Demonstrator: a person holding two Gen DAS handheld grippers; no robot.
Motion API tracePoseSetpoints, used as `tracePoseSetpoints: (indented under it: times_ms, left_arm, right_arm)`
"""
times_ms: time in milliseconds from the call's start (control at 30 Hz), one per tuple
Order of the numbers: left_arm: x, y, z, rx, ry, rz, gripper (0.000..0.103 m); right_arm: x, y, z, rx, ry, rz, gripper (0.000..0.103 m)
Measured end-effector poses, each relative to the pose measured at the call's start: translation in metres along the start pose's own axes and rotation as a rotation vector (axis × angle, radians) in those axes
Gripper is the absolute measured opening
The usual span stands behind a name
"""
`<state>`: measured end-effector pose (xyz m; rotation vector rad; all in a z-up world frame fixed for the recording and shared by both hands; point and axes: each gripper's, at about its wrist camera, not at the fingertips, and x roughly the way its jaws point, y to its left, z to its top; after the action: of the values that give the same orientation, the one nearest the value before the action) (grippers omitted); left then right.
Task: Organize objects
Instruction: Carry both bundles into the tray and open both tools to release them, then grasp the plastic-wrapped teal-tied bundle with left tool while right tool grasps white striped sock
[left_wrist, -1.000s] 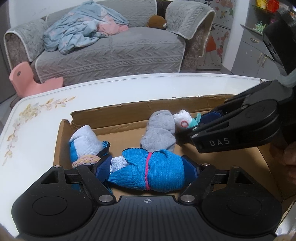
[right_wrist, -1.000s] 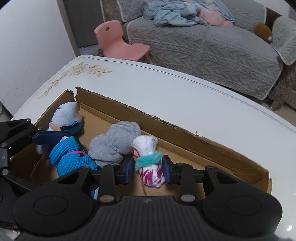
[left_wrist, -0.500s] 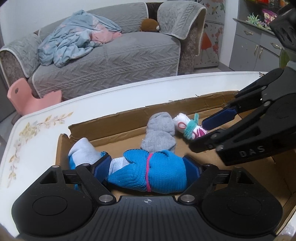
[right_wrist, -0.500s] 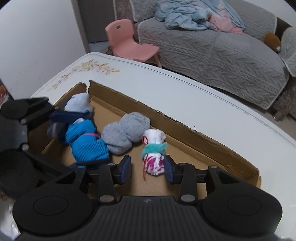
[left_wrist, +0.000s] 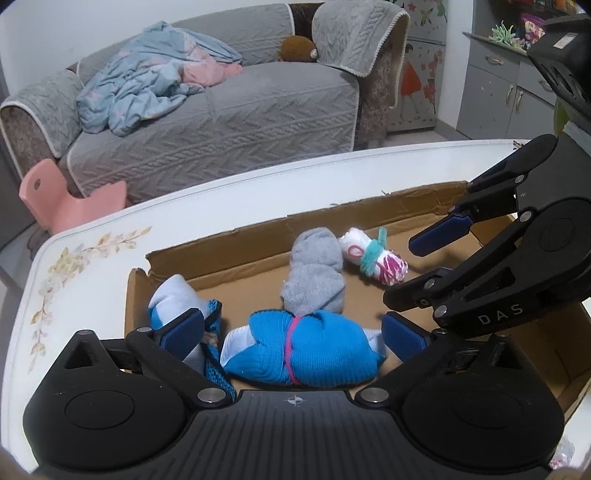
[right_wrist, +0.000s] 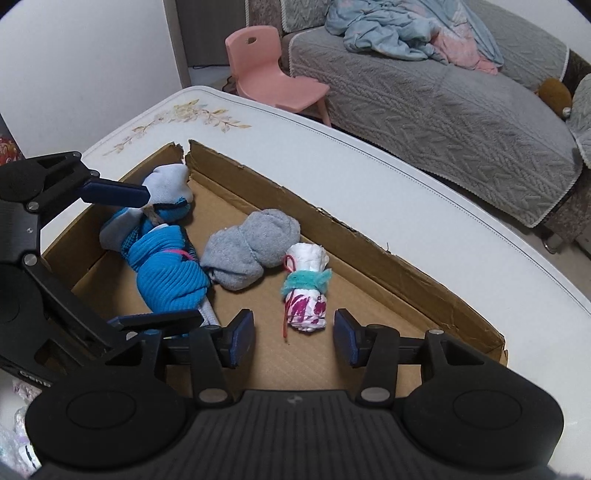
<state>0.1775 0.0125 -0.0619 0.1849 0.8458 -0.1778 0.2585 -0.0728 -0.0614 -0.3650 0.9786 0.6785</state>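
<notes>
Left gripper (left_wrist: 291, 334): I see my jaws spread wide, one pad on each side of the blue sock roll (left_wrist: 301, 354); there are gaps at both pads, so nothing is clamped.
Right gripper (right_wrist: 293, 338): my jaws stand apart, just short of the white-and-pink sock roll (right_wrist: 306, 291), not touching it.
Cardboard tray (right_wrist: 369, 254): a shallow brown tray with torn flaps, lying on the white table (right_wrist: 369, 177) with a floral print near its edge.
Blue sock roll: tied with a pink band, on the tray floor, touching the grey sock roll (right_wrist: 251, 247).
Grey sock roll: mid-tray, just beside the white-and-pink roll.
White-and-pink sock roll: bound with a teal band, lying on the tray floor near the back wall.
White-and-blue sock roll (right_wrist: 162, 199): in the tray's far left corner, right by my left gripper's outer pad.
Background: grey sofa (left_wrist: 221, 122) with a blue blanket (left_wrist: 147, 92), pink child's chair (right_wrist: 266, 74).
</notes>
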Motion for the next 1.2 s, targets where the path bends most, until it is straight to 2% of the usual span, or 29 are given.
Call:
tracePoseSetpoints:
  times_ms: [400,533,667,1067,1200]
  left_arm:
    - [-0.015,0.001,-0.006,0.007,0.004,-0.002,0.102]
    - [-0.022,0.002,-0.009,0.007,0.003,0.008,0.102]
    - [-0.031,0.003,-0.018,0.005,0.011,0.011,0.102]
    - [-0.081,0.017,-0.045,-0.027,-0.017,0.027,0.102]
    - [-0.098,0.015,-0.056,-0.028,-0.036,0.065,0.103]
  right_arm:
    - [-0.01,0.009,-0.006,-0.041,0.011,-0.006,0.049]
    - [-0.012,0.014,-0.008,-0.052,0.009,-0.006,0.054]
    - [-0.018,0.021,-0.014,-0.071,0.013,-0.01,0.054]
    - [-0.057,0.043,-0.035,-0.103,-0.031,0.006,0.061]
    - [-0.072,0.052,-0.044,-0.117,-0.054,0.014,0.065]
